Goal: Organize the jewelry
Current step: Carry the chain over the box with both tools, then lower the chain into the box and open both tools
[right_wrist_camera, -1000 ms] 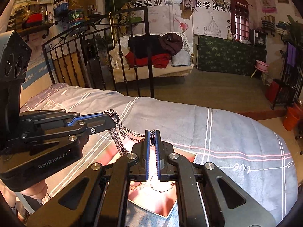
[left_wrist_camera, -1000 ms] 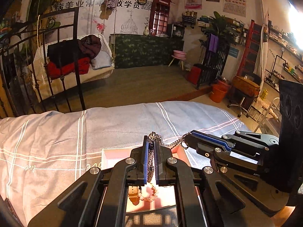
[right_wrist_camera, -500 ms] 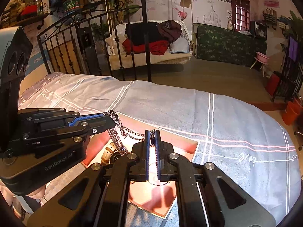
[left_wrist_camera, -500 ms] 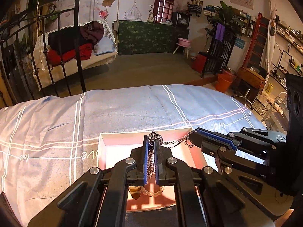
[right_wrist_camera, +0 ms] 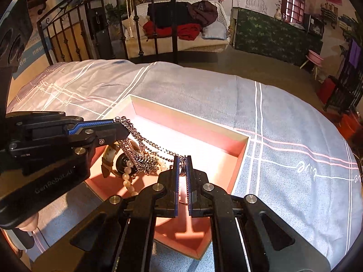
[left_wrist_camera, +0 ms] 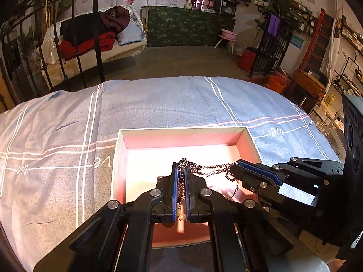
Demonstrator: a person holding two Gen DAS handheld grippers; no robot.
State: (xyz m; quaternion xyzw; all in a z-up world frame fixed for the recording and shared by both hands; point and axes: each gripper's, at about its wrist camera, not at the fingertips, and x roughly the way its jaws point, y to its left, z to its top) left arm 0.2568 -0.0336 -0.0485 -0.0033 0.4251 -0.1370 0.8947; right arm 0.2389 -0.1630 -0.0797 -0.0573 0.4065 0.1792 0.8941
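Observation:
A silver chain necklace [left_wrist_camera: 211, 166] stretches between both grippers, just above an open box with a pink lining [left_wrist_camera: 181, 132]. My left gripper [left_wrist_camera: 180, 166] is shut on one bunched end, whose loops [right_wrist_camera: 138, 156] hang down into the box. My right gripper [right_wrist_camera: 182, 161] is shut on the other end [right_wrist_camera: 158, 147]. In the left wrist view the right gripper [left_wrist_camera: 233, 170] comes in from the right, with a thin ring [left_wrist_camera: 233, 189] dangling under it. In the box's near-left corner lie a watch [right_wrist_camera: 120, 162] and a pearl bracelet [right_wrist_camera: 127, 178].
The box [right_wrist_camera: 192, 118] rests on a blue-grey bed cover [right_wrist_camera: 283, 170] with white and pink stripes. A black iron bed frame [right_wrist_camera: 174, 22] stands at the far edge, with bare floor beyond it. A fingertip [right_wrist_camera: 25, 226] shows under the left gripper's body.
Both grippers have come down and tipped toward the box, still holding the chain between them. The box now fills more of both views, and the hanging loops reach the jewelry in it.

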